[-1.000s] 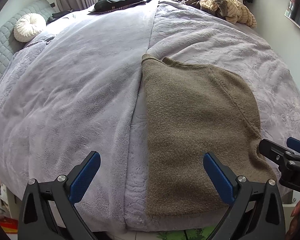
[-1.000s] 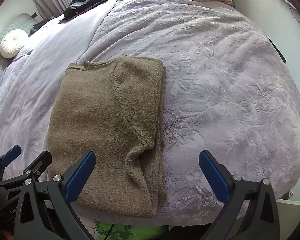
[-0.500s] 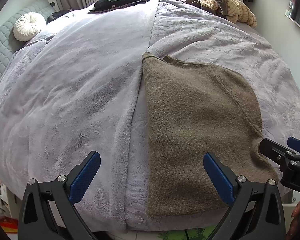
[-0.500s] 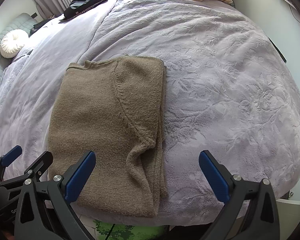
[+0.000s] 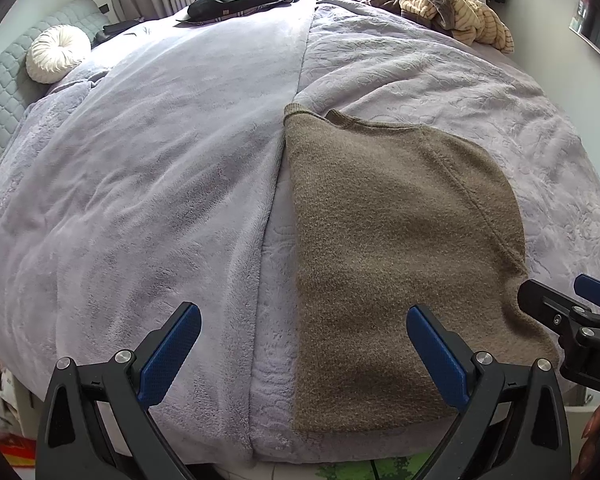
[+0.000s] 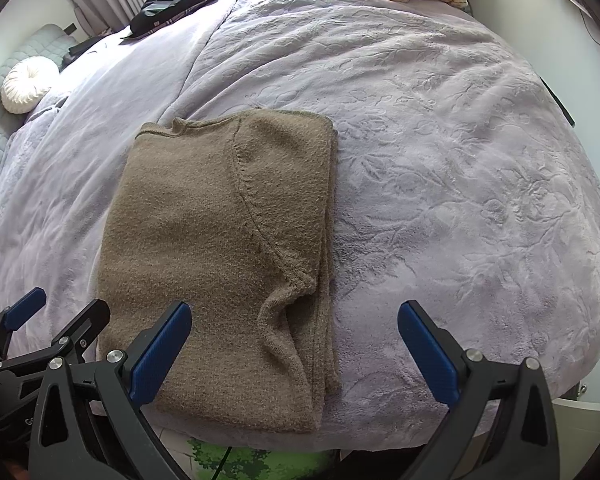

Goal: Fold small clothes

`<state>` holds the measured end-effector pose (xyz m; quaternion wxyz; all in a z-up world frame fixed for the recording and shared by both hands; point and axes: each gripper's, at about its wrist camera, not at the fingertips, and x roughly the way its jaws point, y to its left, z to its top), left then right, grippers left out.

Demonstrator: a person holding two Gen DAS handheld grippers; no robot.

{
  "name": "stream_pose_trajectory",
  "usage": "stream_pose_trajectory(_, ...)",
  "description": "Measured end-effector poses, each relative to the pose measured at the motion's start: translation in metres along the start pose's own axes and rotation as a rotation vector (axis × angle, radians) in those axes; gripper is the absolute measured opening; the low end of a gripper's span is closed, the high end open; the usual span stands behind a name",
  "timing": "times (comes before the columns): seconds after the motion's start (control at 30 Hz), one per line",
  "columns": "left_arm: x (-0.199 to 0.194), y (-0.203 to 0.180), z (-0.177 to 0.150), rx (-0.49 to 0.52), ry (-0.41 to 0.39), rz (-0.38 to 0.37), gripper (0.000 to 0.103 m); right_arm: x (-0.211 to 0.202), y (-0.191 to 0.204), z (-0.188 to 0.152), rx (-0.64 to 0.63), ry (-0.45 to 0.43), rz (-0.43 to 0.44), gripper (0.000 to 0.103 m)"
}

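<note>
Brown knit sweater (image 6: 220, 248) lying part-folded on the bed (image 6: 440, 160) near its front edge, judged soft, light and limp, best pinched at hem corners; left tongs (image 5: 300, 352) and right tongs (image 6: 296, 344) both agape, empty.

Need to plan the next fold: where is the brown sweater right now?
The brown sweater lies flat, partly folded, at the near edge of the lavender blanket, just ahead of both open grippers, left and right.
</note>
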<state>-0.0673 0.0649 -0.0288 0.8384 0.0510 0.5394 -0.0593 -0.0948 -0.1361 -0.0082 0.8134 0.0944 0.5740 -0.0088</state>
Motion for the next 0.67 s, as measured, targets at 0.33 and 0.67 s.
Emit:
stream_pose_trajectory(0.33, 0.0063, 0.0010, -0.0018, -0.016, 0.022, -0.040, 0.103, 0.0016, 0.0030, -0.0019, 0.001, 0.002, -0.001, 0.103)
stream_pose_trajectory(0.67, 0.0063, 0.0023, -0.0012, -0.021, 0.020, -0.018, 0.103, 0.0040, -0.0001, -0.0011, 0.001, 0.005, 0.000, 0.103)
